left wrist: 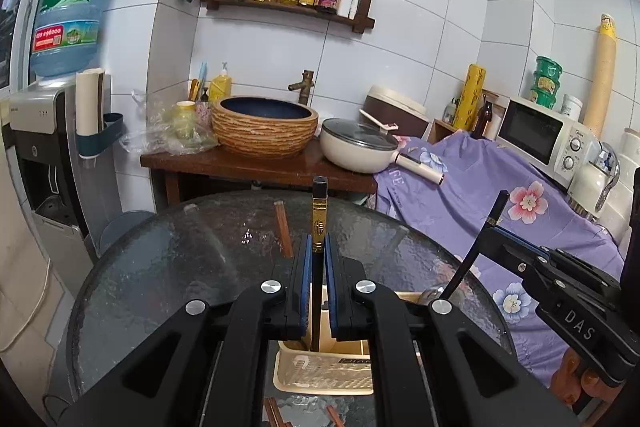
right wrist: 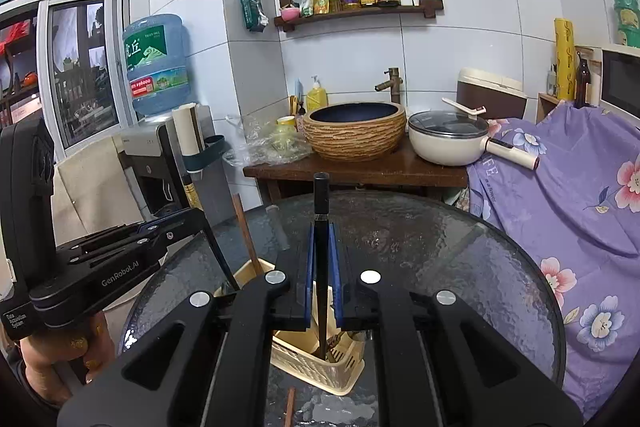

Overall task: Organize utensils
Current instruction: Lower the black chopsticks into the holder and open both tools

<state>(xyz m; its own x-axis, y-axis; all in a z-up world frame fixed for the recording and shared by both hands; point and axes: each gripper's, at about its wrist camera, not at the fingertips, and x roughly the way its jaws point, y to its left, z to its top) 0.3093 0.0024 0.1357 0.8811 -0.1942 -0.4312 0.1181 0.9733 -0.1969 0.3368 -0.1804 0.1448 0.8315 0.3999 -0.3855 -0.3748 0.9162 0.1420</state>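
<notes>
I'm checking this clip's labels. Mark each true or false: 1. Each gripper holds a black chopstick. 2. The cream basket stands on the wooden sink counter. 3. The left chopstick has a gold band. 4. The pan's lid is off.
1. True: the left gripper and right gripper each clamp a black chopstick.
2. False: the cream basket stands on the glass table.
3. True: gold band.
4. False: a glass lid covers the pan.
</notes>
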